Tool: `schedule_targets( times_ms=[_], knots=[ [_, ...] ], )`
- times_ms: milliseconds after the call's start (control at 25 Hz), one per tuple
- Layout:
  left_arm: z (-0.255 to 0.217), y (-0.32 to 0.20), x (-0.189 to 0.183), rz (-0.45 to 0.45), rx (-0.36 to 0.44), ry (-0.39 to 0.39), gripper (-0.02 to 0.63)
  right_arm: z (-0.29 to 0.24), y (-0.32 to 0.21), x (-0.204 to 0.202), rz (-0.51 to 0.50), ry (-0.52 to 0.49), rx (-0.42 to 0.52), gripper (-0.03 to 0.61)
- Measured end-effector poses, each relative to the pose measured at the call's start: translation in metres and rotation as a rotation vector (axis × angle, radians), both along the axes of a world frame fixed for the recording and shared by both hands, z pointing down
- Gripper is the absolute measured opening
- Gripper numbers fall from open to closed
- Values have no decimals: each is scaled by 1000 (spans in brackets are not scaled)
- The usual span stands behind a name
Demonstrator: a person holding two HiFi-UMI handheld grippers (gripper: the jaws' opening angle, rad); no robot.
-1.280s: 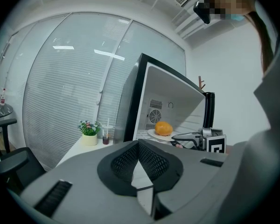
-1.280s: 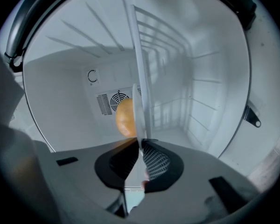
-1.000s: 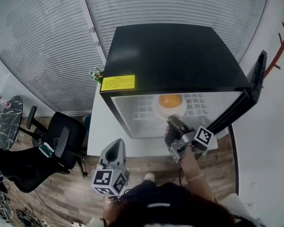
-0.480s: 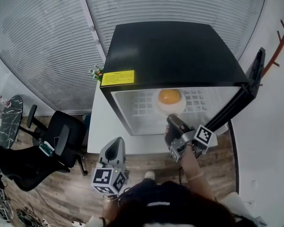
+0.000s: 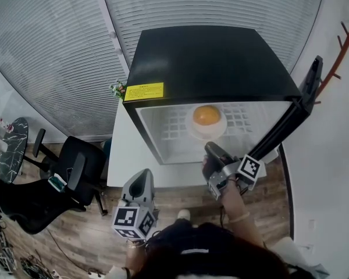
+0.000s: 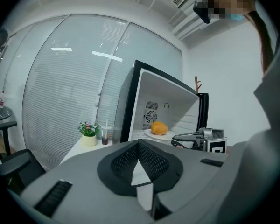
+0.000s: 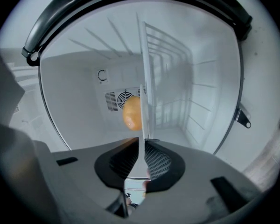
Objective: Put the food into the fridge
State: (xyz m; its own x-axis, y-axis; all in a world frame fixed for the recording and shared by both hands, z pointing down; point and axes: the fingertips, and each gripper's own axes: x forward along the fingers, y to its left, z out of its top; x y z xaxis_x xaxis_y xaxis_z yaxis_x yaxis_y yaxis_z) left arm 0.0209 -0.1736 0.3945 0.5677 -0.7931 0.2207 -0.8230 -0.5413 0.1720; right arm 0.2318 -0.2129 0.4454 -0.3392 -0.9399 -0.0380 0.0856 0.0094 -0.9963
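While parked low at seven o'clock of the mouth of the fridge (image 5: 209, 63), jaws pressed together on nothing, keep the left gripper (image 5: 141, 179) out of the way. Next out: right gripper (image 5: 212, 149), held level, with jaws just tightened further and now clamped on the near, six-o'clock rim of the white plate (image 5: 195, 133). Judged to be the last stretch of placing. Hold the plate flat to avoid rolling the round orange food (image 5: 206, 115) at its middle. Confirm full rest on the white wire shelf (image 5: 173, 129) inside the open fridge before easing the jaws apart; hard to tell whether resting or just above. Then draw straight back toward six o'clock, without lifting or dragging the rim, and stay clear of the door (image 5: 305, 103) standing open at three o'clock. Farthest in, a fan vent (image 7: 113, 101) on the back wall, well behind the food.
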Motion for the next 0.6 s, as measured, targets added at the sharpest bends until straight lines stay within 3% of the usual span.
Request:
schedule_targets(
  times_ms=[600],
  knots=[
    [3, 23, 3, 30, -2, -6, -5, -13, 30, -3, -5, 223, 49, -6]
  ],
)
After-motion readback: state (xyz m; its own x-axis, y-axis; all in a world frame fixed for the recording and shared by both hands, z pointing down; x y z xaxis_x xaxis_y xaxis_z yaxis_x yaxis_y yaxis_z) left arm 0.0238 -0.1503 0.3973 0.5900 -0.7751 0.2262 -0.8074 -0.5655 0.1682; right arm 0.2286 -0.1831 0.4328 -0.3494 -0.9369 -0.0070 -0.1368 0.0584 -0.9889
